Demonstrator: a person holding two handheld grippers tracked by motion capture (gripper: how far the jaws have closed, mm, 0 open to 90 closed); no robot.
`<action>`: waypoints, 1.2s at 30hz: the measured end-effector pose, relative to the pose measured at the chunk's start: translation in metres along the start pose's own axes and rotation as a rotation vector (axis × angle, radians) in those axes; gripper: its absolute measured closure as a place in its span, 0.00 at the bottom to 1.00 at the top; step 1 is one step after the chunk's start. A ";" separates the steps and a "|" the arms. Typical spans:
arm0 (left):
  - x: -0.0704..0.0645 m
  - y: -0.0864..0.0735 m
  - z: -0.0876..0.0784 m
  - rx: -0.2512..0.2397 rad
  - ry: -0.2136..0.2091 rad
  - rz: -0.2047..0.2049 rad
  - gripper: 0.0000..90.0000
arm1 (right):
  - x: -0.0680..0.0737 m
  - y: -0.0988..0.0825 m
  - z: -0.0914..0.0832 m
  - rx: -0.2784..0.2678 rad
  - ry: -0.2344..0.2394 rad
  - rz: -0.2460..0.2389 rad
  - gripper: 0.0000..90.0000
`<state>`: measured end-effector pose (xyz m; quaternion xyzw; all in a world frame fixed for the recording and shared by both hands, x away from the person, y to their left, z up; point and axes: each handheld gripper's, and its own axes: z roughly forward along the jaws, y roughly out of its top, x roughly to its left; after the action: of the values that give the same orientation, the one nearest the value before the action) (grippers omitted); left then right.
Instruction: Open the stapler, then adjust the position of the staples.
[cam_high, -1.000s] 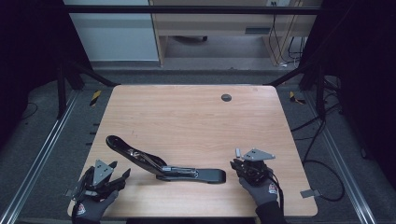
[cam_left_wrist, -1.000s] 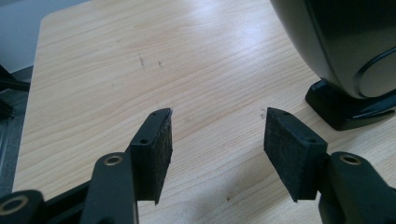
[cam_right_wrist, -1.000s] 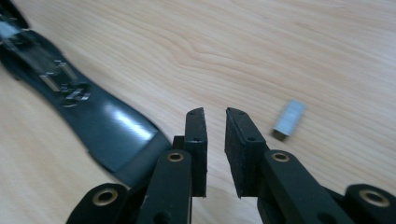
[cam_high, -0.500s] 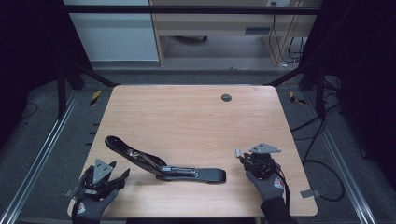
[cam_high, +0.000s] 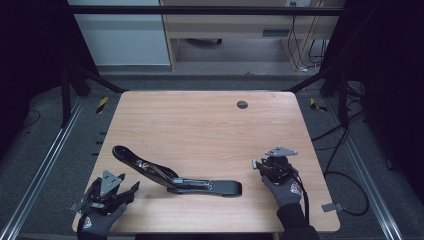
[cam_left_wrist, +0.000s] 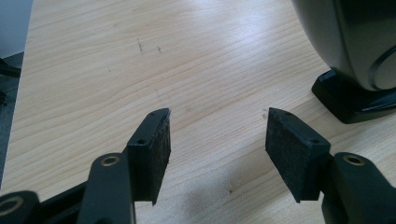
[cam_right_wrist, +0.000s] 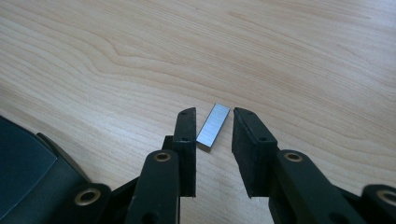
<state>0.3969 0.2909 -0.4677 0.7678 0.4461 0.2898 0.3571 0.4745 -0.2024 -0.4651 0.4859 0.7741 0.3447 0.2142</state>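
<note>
My right gripper (cam_right_wrist: 212, 128) has just been opening; its fingers (cam_right_wrist: 187, 135) stand released astride the staple strip (cam_right_wrist: 213, 127), which lies flat on the bench (cam_high: 200, 125), long axis running away between them. The open stapler (cam_high: 175, 177) sits leftward, between both hands. My left gripper (cam_left_wrist: 217, 130) hangs released over bare wood near the front edge.

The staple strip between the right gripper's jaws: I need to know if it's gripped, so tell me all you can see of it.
The staple strip is a small, flat, silvery metal bar, rectangular with a brushed sheen. It lies on the wooden table, angled between the right gripper's black pads. The jaws have just been opening; narrow gaps show on both sides, so nothing grips it.
</note>
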 end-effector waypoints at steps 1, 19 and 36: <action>0.000 0.000 0.000 0.000 -0.001 -0.001 0.45 | 0.001 0.001 0.001 0.000 -0.004 0.000 0.79; 0.001 0.000 0.002 0.008 -0.007 -0.006 0.44 | 0.003 0.019 0.023 0.036 -0.013 0.005 0.76; 0.000 0.000 0.002 0.018 -0.005 0.004 0.43 | -0.004 0.028 0.034 0.078 -0.047 0.018 0.75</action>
<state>0.3987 0.2901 -0.4689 0.7726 0.4463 0.2844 0.3507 0.5161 -0.1871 -0.4669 0.5088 0.7772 0.3049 0.2101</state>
